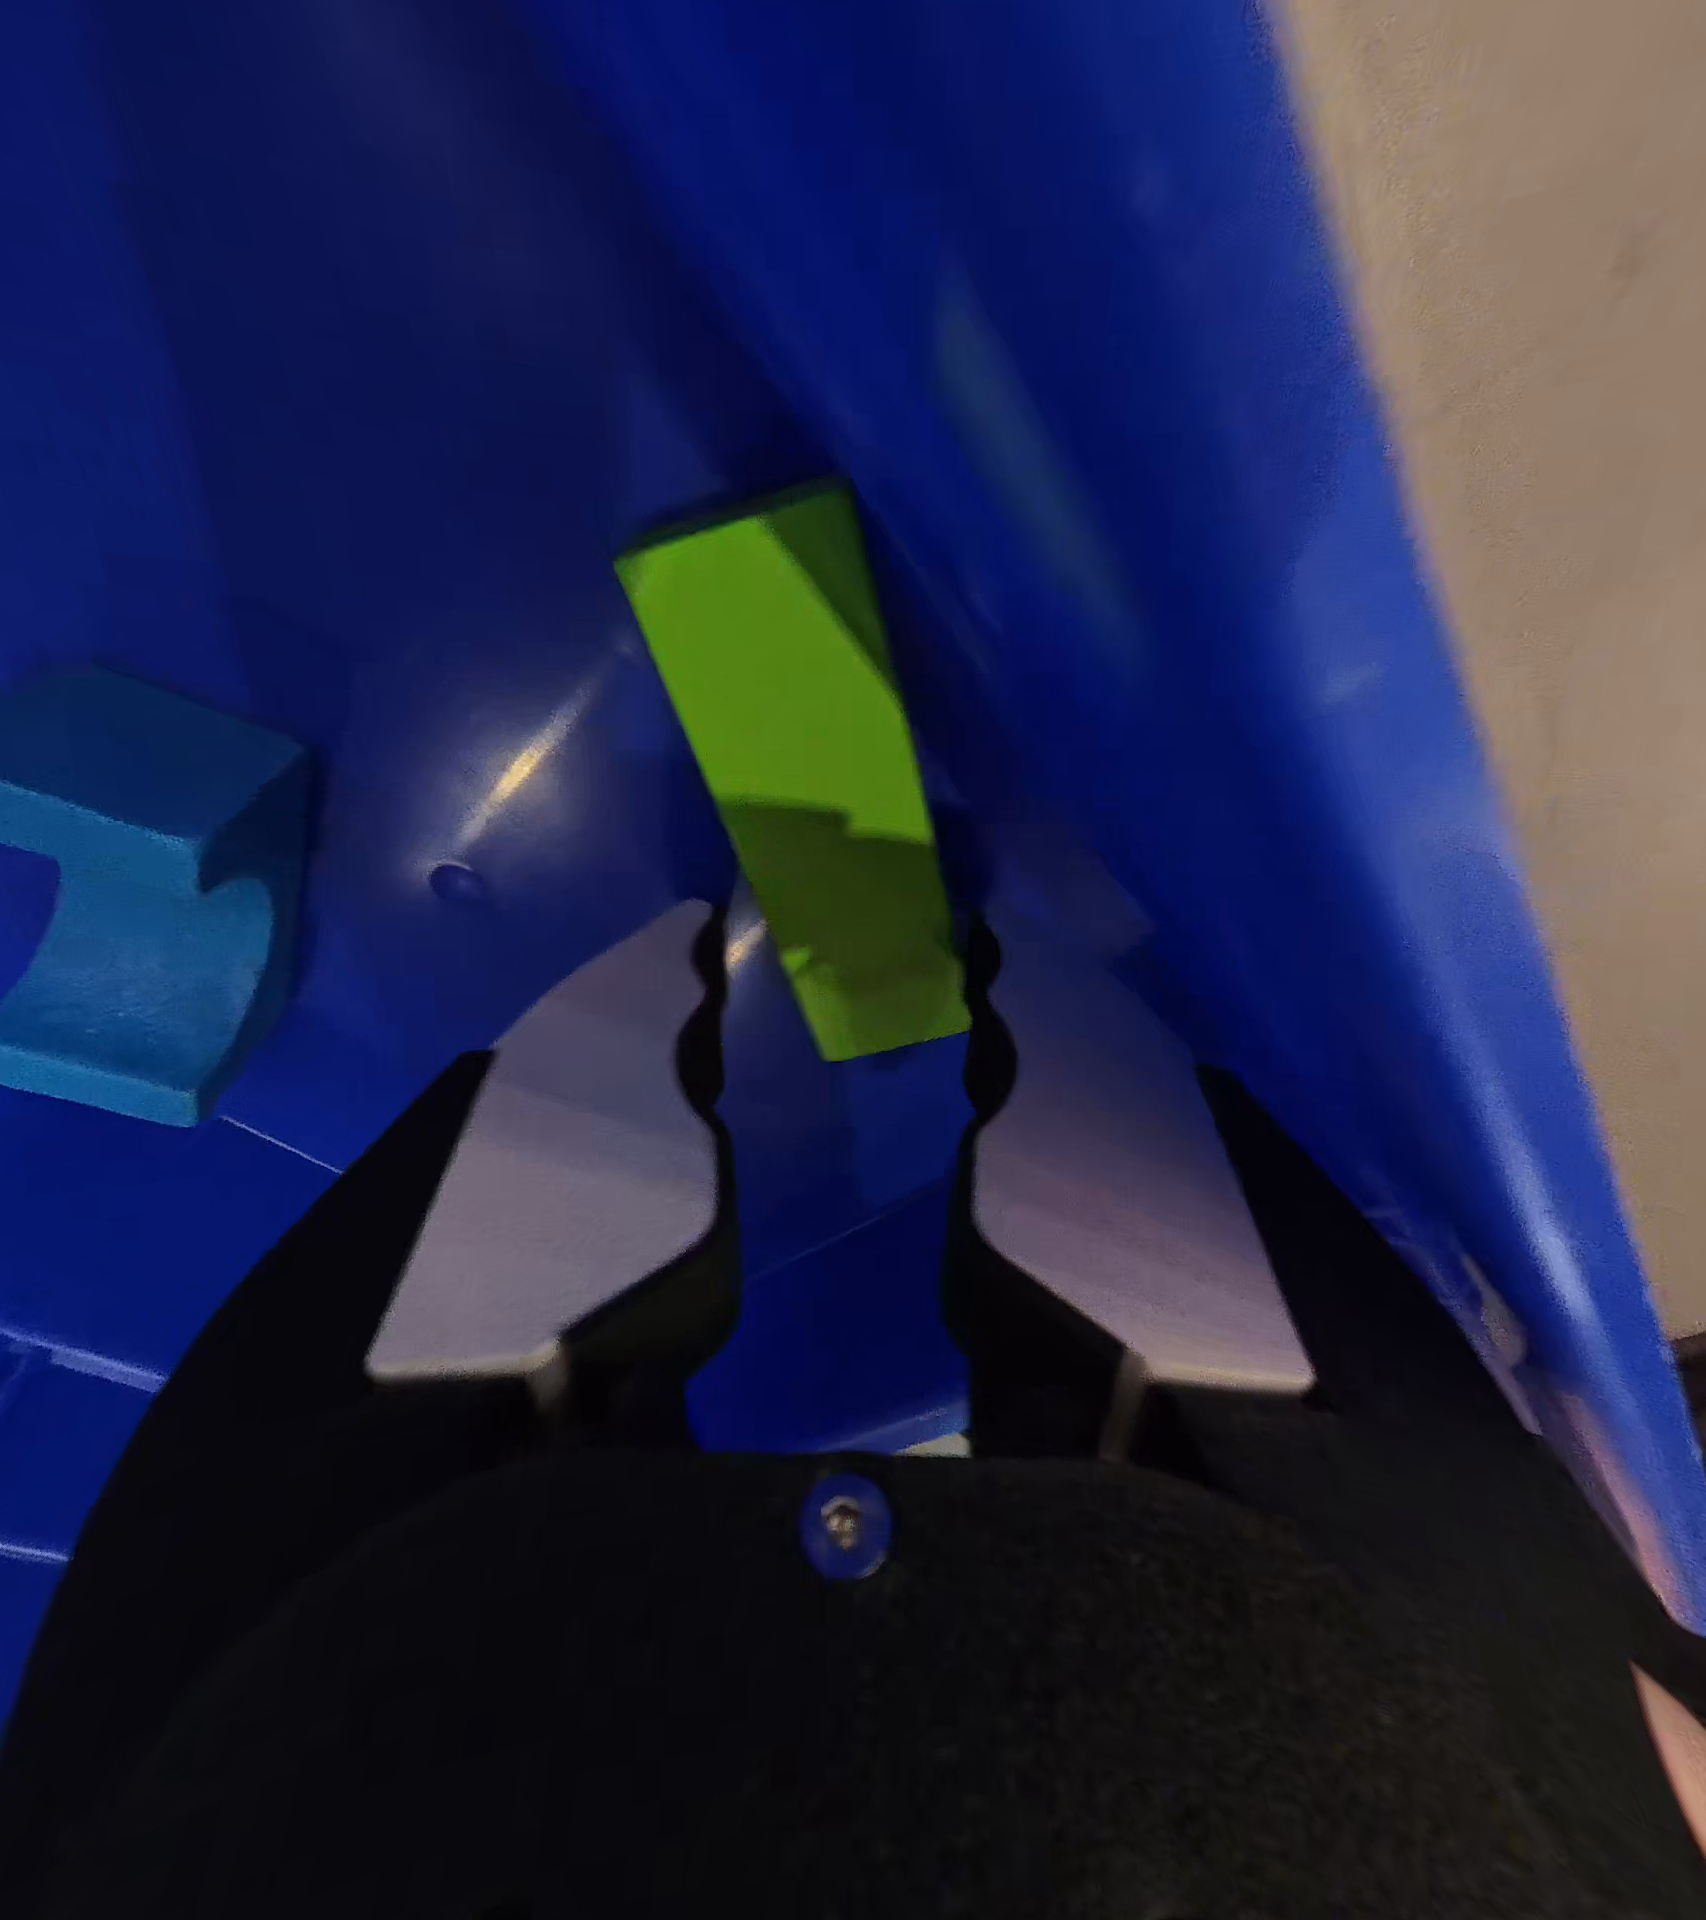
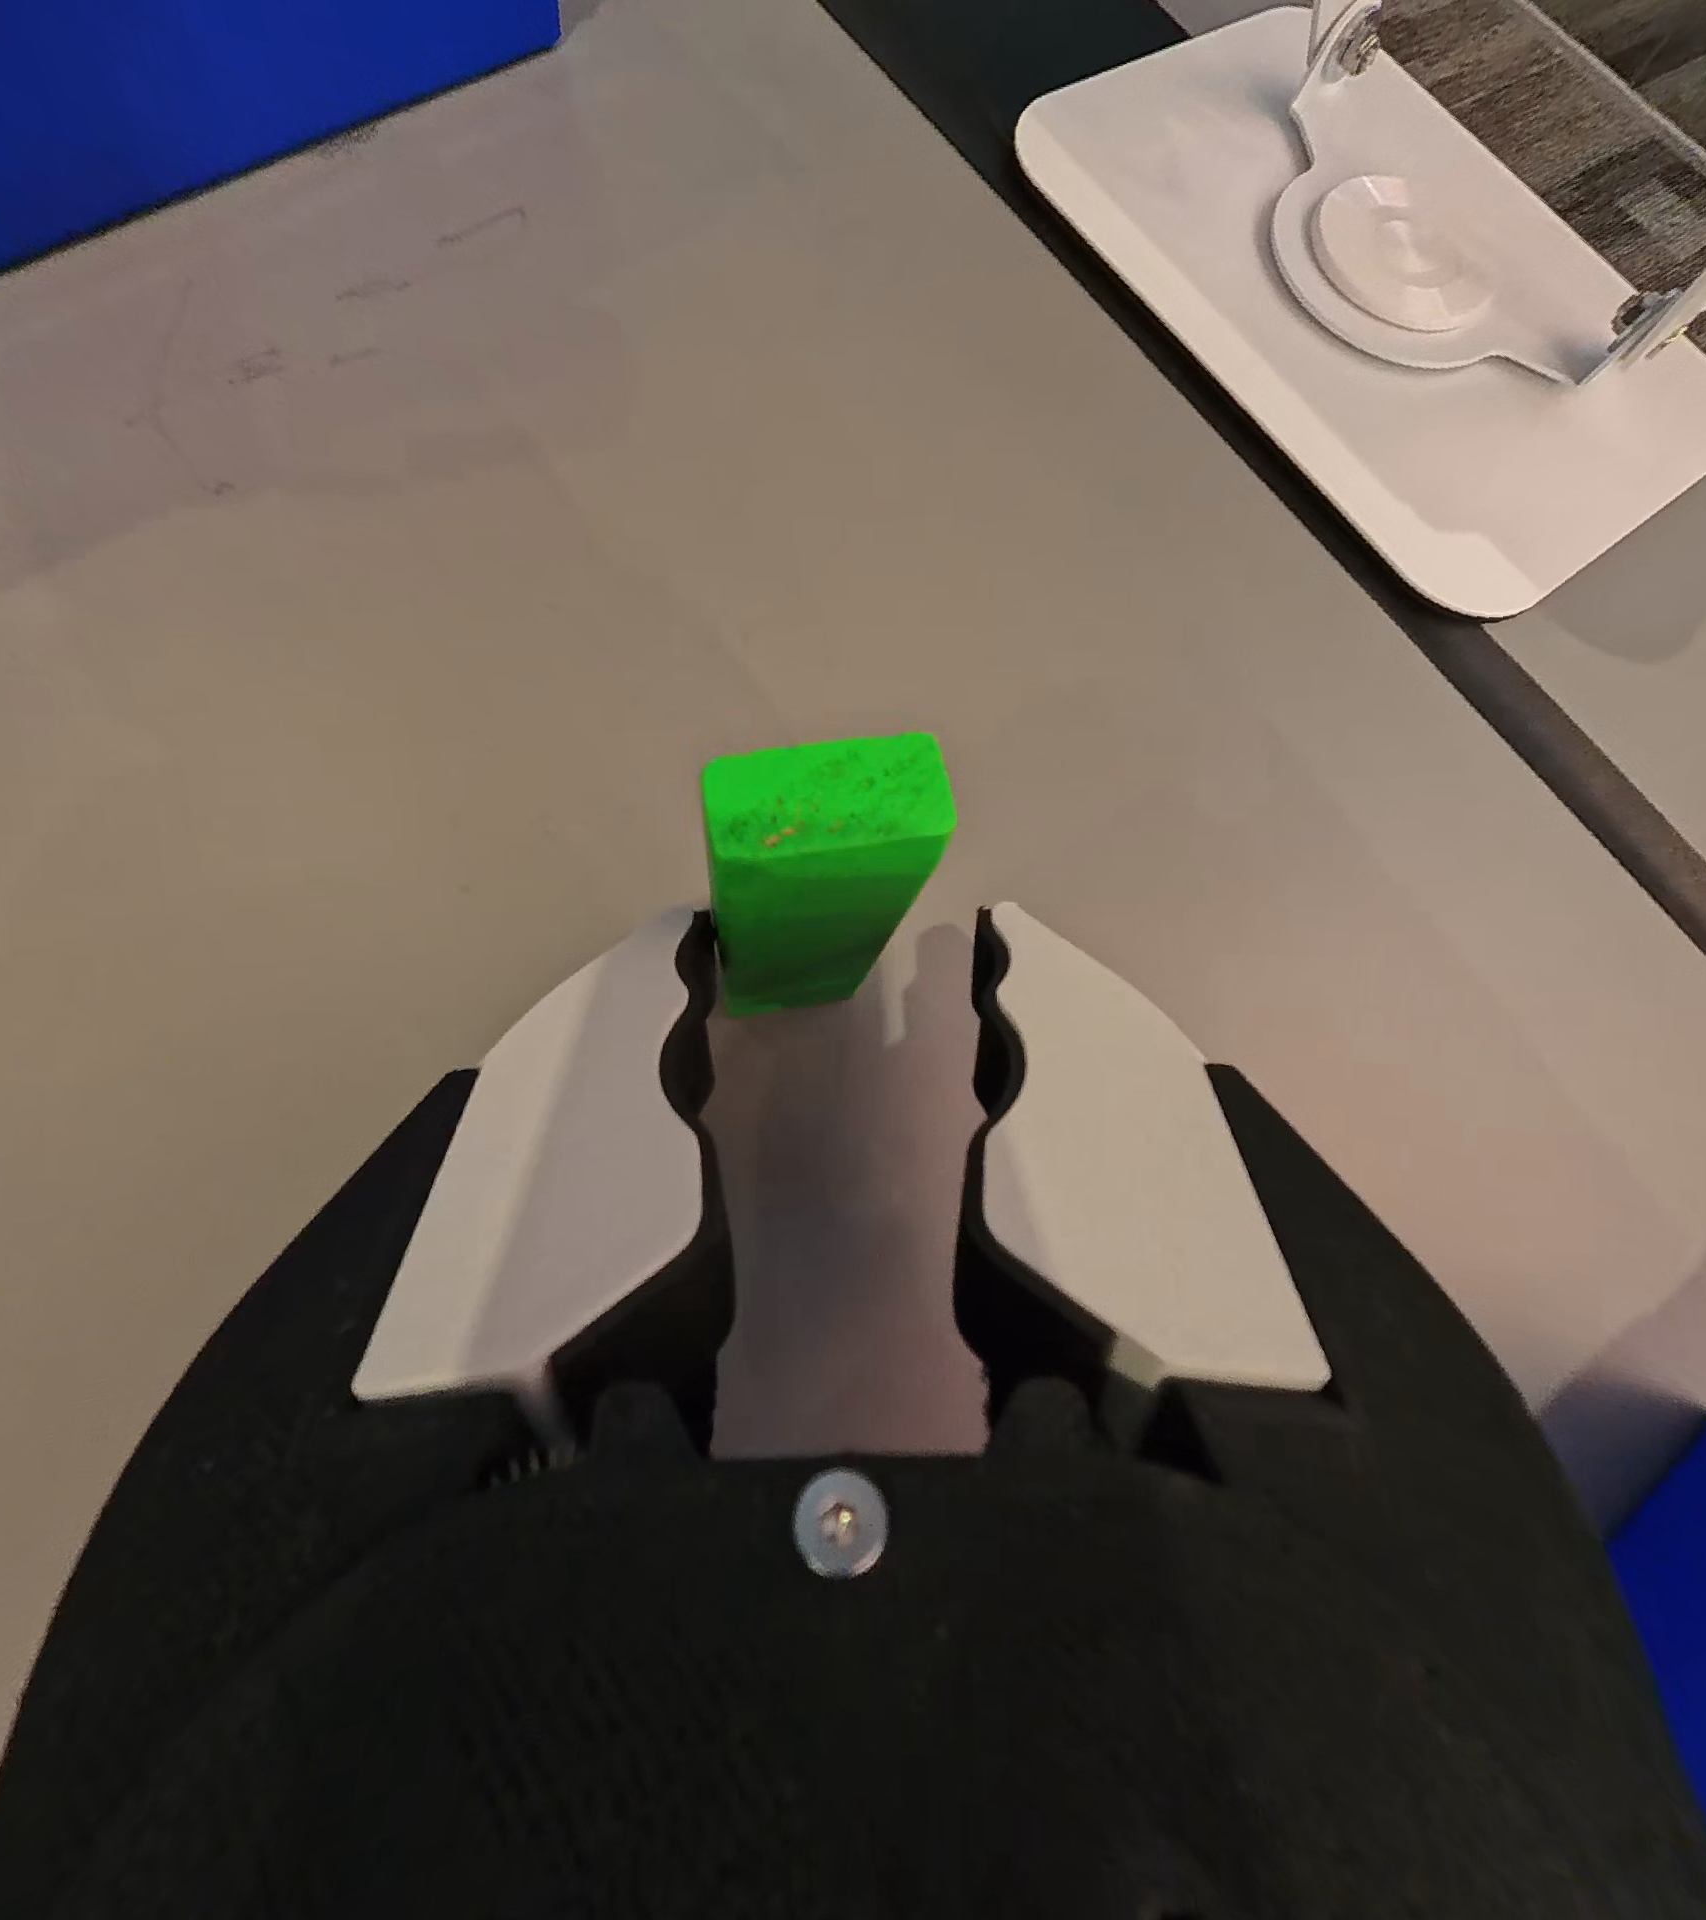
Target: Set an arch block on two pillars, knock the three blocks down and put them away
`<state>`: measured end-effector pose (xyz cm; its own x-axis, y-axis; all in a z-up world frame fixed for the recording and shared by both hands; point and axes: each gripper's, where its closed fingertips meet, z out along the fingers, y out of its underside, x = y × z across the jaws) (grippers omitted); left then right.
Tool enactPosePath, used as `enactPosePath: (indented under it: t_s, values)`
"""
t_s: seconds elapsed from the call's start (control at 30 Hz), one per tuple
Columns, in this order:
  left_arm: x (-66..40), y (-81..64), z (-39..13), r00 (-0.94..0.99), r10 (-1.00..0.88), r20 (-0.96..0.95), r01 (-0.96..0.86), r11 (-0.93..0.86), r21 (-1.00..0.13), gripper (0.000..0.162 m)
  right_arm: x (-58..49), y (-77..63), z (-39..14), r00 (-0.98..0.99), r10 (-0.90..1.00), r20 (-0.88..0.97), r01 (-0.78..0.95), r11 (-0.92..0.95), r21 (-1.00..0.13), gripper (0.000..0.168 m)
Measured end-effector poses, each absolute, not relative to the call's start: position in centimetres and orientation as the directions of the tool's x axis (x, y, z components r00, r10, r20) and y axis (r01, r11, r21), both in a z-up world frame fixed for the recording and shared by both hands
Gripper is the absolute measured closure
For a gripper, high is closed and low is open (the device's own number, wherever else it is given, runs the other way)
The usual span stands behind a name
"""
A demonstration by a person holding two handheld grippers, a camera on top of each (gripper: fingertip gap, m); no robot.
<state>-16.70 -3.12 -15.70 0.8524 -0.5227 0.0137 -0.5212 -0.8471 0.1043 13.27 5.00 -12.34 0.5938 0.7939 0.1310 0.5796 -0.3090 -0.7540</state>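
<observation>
Inside the blue bin (image 1: pixel 309 312), left gripper (image 1: pixel 841 925) released over lime pillar (image 1: pixel 787 727), right gripper (image 2: pixel 841 920) unclenched around upright green pillar (image 2: pixel 818 873)

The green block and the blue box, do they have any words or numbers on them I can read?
None can be read.
Green block on the table: faint marks on its top face, too small and blurred.
Lime block and blue arch block in the blue bin: no writing shows.
White stand base: none.
</observation>
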Motion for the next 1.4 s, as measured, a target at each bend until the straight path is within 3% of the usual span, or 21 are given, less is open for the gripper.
enactPosePath:
  t_s: [0.13, 0.2, 0.33, 0.37, 0.47, 0.6, 0.67, 0.83, 0.93, 1.07, 1.2, 1.4]
  values:
    - [-17.1, -2.6, -15.1, 0.846, -0.533, 0.025, -0.533, -0.844, 0.057, 0.127, 13.3, 5.0, -12.2, 0.596, 0.792, 0.134, 0.579, -0.307, -0.755, 0.119]
    - [-17.4, -2.1, -13.9, 0.853, -0.520, 0.039, -0.520, -0.854, -0.022, 0.127, 13.4, 5.1, -11.8, 0.601, 0.787, 0.140, 0.575, -0.303, -0.760, 0.119]
    - [-16.7, -1.3, -8.7, 0.857, -0.502, 0.113, -0.459, -0.845, -0.273, 0.131, 14.2, 5.9, -9.4, 0.655, 0.726, 0.207, 0.549, -0.271, -0.791, 0.118]
    - [-16.0, -1.2, -6.8, 0.839, -0.528, 0.129, -0.456, -0.814, -0.360, 0.161, 14.6, 6.1, -8.1, 0.673, 0.700, 0.241, 0.543, -0.245, -0.803, 0.118]
    - [-11.7, -2.4, -1.3, 0.738, -0.628, 0.247, -0.414, -0.710, -0.570, 0.162, 15.5, 6.0, -4.4, 0.706, 0.647, 0.287, 0.508, -0.180, -0.842, 0.118]
    - [-13.2, -3.8, -2.5, 0.780, -0.624, 0.042, -0.537, -0.703, -0.466, 0.161, 15.4, 5.1, -3.1, 0.697, 0.676, 0.237, 0.468, -0.179, -0.866, 0.118]
    - [-13.4, -4.6, -3.7, 0.747, -0.665, 0.015, -0.603, -0.687, -0.405, 0.140, 15.4, 5.0, -3.4, 0.687, 0.689, 0.232, 0.476, -0.185, -0.860, 0.118]
    - [-14.4, -3.5, -6.5, 0.684, -0.724, -0.095, -0.713, -0.634, -0.299, 0.124, 14.8, 4.7, -4.8, 0.630, 0.737, 0.243, 0.535, -0.185, -0.824, 0.118]
    - [-15.7, -3.8, -7.6, 0.607, -0.778, -0.162, -0.788, -0.561, -0.255, 0.124, 14.3, 4.4, -6.1, 0.572, 0.779, 0.257, 0.599, -0.183, -0.779, 0.116]
    - [-16.6, -5.6, -7.3, 0.572, -0.804, -0.163, -0.799, -0.500, -0.333, 0.118, 14.4, 4.5, -5.8, 0.563, 0.779, 0.276, 0.610, -0.166, -0.775, 0.115]
    - [-17.2, -6.1, -6.8, 0.526, -0.830, -0.185, -0.812, -0.425, -0.401, 0.100, 14.7, 4.5, -6.1, 0.563, 0.787, 0.252, 0.605, -0.184, -0.775, 0.113]
    - [-19.0, -6.1, -11.3, 0.292, -0.936, -0.198, -0.956, -0.279, -0.091, 0.096, 14.9, 4.4, -6.0, 0.572, 0.800, 0.184, 0.563, -0.219, -0.797, 0.113]
